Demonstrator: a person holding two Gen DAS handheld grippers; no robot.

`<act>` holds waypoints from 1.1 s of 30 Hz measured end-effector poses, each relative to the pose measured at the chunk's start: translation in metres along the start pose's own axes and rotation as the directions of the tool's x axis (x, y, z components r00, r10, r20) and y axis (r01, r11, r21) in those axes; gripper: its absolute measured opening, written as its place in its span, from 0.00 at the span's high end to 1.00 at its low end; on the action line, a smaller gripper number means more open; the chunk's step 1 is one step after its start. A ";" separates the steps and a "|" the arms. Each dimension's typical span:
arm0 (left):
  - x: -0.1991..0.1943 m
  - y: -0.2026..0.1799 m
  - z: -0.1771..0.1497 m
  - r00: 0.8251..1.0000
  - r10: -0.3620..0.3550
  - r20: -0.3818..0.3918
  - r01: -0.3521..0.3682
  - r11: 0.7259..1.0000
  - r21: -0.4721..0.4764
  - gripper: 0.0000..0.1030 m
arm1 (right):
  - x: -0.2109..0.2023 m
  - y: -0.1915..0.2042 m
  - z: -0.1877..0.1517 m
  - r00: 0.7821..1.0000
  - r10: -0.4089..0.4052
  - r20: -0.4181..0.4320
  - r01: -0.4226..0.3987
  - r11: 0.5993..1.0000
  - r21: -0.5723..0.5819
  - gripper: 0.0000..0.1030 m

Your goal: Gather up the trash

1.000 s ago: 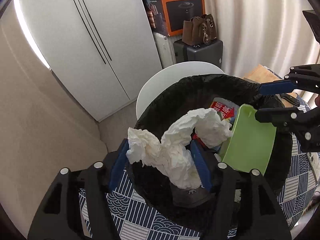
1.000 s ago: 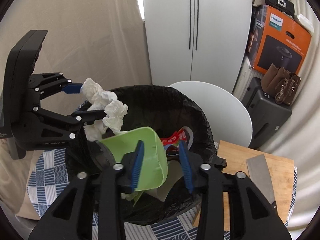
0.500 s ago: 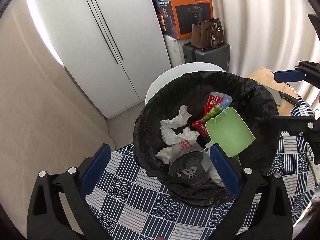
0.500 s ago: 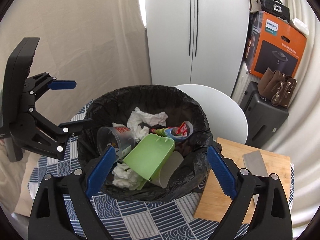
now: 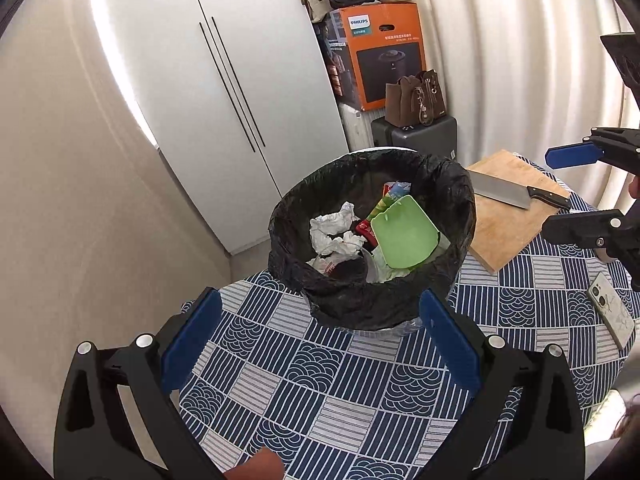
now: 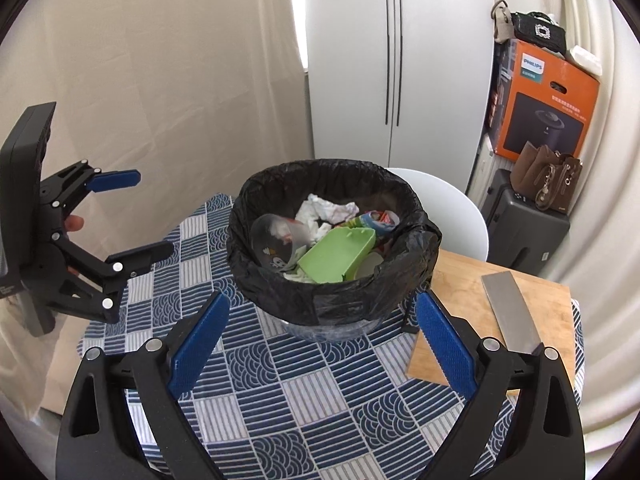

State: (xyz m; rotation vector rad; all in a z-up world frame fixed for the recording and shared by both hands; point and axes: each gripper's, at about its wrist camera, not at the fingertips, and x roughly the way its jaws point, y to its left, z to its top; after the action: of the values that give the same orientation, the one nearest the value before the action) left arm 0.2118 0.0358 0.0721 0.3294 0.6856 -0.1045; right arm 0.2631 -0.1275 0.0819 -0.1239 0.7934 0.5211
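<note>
We hold both hand-held grippers, left (image 5: 318,354) and right (image 6: 322,346), released, empty, before bin (image 6: 332,304) on bench (image 6: 320,392). Tissue (image 6: 326,210), green scoop (image 6: 334,256) inside bin: light, tissue soft; we judge pinch anywhere, scoop by edge.

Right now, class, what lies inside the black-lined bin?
The bin holds crumpled tissue, a clear plastic cup, a green scoop and snack wrappers. Anything beneath them is covered.

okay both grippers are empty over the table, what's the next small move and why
Probably pull both back and stop. The left gripper and right gripper are open and empty, the tissue and green tray lie in the bin, and no loose trash shows on the cloth.
</note>
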 end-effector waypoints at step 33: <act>-0.105 -0.062 -0.090 0.992 -0.077 0.099 0.078 0.997 -0.012 0.06 | -0.101 0.017 -0.134 0.995 -0.078 0.057 0.071 0.991 0.115 0.09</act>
State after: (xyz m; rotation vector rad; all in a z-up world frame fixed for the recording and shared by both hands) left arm 0.0636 0.0056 0.0573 0.2804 0.6011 -0.1878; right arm 0.1095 -0.1925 0.0609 -0.0332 0.7539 0.4068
